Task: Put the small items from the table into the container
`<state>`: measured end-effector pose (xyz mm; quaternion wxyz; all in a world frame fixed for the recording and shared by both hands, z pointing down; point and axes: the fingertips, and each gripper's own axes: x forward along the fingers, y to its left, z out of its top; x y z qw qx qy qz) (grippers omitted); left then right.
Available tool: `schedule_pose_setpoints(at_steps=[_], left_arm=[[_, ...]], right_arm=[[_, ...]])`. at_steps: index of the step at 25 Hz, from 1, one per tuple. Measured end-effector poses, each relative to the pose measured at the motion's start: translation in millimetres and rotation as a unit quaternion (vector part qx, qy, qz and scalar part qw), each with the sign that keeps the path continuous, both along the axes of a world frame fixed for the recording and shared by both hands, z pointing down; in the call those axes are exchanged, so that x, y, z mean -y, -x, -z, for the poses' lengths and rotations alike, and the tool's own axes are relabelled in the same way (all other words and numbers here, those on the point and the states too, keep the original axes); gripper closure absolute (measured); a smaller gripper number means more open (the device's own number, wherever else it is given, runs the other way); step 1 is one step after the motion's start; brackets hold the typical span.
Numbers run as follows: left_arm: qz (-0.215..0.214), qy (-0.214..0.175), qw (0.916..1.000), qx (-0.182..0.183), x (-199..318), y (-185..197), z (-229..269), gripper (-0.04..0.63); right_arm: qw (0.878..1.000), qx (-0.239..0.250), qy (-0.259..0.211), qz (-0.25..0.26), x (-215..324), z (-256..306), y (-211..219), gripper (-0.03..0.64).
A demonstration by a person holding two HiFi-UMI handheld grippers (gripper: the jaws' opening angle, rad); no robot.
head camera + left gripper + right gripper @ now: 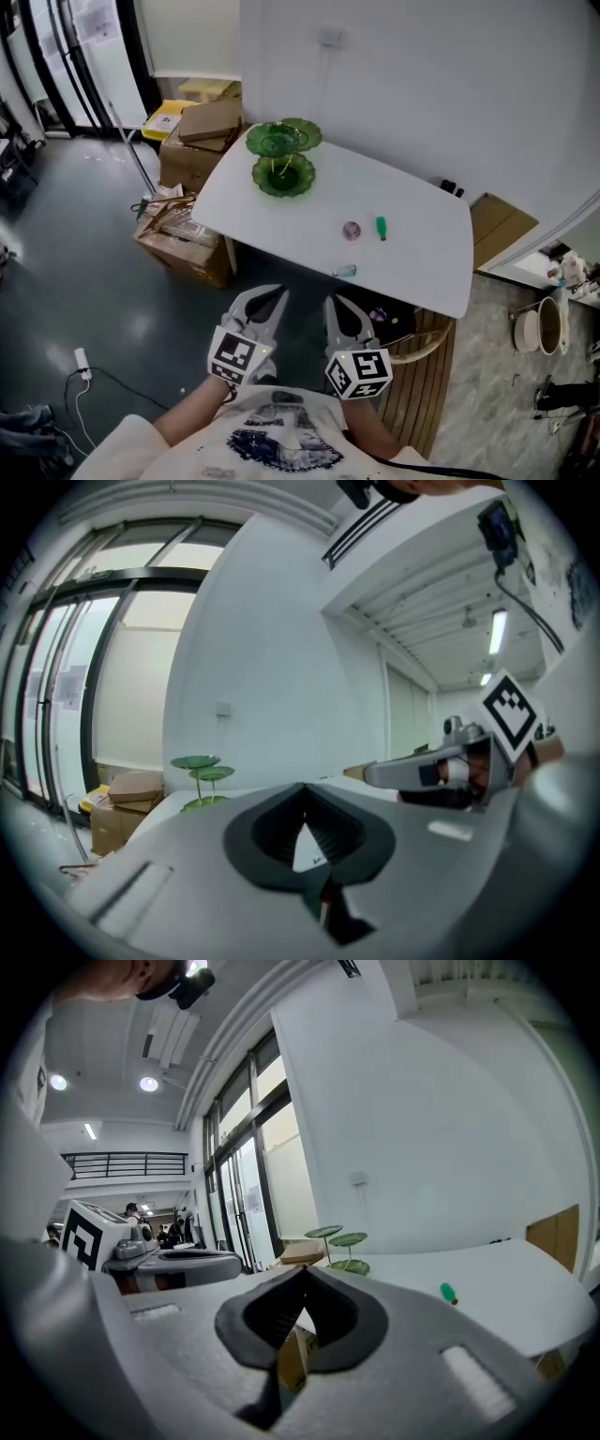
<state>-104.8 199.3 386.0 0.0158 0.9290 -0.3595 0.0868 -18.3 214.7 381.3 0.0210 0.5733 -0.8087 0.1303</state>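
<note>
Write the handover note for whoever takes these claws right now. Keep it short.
Left claw: shut, empty. Right claw: shut, empty. Both are short of the near edge of the table.
Things: green tiered dish at the far corner, looks empty; round pinkish item and green item mid-table; small clear item at the near edge.
Done: nothing in the dish yet.
Left: all three items into the dish.
</note>
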Motion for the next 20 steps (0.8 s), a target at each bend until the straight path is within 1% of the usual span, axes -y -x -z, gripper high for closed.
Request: schedule_pose_setpoints(at_steps=[4,11,16,20], left_arm=[[-0.018,0.007,0.9998,0.001,31,2,-8,0.607],[-0.048,0.019,0.9987,-0.005,66,-16,-16,0.607],[-0.053,0.036,0.9979,-0.002,95,-32,-31,0.607],[-0.052,0.044,0.9976,0.008,127,-47,-43,0.607]], right_arm=[[1.0,0.002,0.004,-0.02,27,-3,1,0.618],[0.998,-0.001,0.021,-0.057,59,-11,-23,0.618],[0.997,0.01,0.045,-0.066,88,-33,-41,0.618],[0.996,0.018,0.049,-0.066,124,-44,-59,0.618]])
